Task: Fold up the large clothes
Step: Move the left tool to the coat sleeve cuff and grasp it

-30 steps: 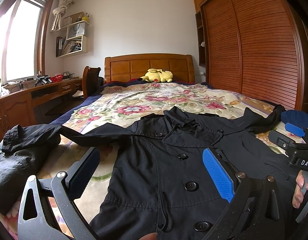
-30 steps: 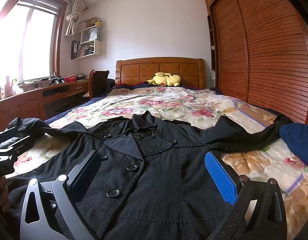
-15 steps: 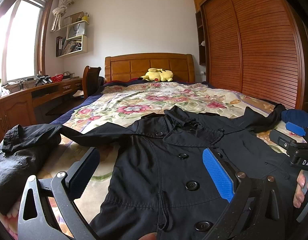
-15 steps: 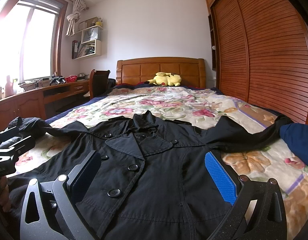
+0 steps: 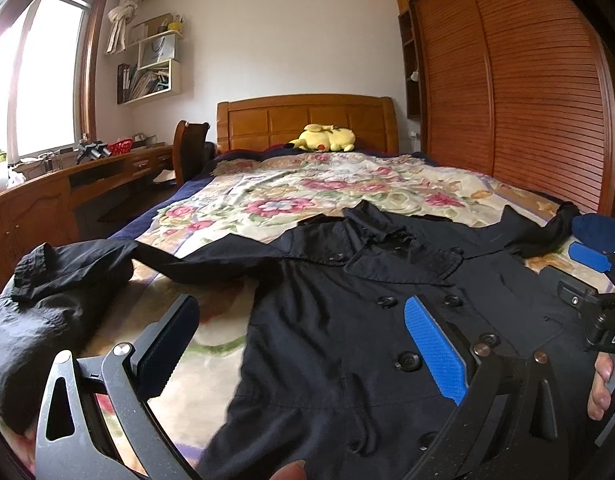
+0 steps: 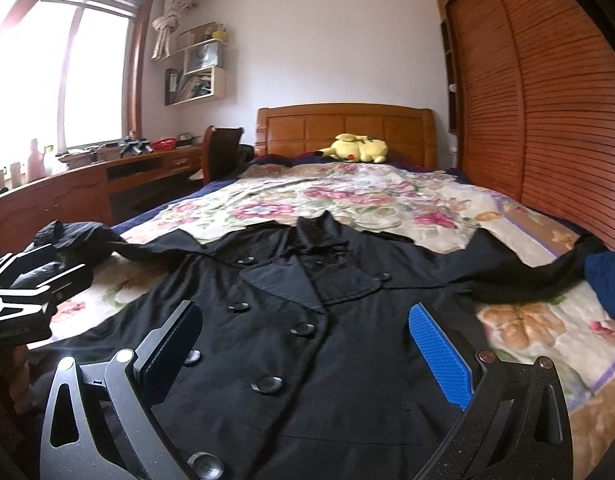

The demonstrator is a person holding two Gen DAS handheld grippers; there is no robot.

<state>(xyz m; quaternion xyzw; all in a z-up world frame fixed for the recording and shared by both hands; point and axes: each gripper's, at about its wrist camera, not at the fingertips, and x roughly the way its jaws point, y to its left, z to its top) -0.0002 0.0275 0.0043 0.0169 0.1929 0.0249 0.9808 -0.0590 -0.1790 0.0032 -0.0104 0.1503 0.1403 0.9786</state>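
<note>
A black double-breasted coat lies face up on the flowered bedspread, collar toward the headboard. One sleeve bunches at the bed's left edge; the other stretches right. My left gripper hovers open over the coat's left front, nothing between its fingers. My right gripper is open above the coat's chest buttons. Each gripper appears at the other view's edge: the right gripper and the left gripper.
A yellow plush toy lies by the wooden headboard. A slatted wardrobe runs along the right. A desk with clutter and a chair stand left of the bed. A dark blue item sits at the right edge.
Both grippers have dropped slightly lower and closer to the coat; the right view has shifted a little. Both stay open and the coat has not moved.
</note>
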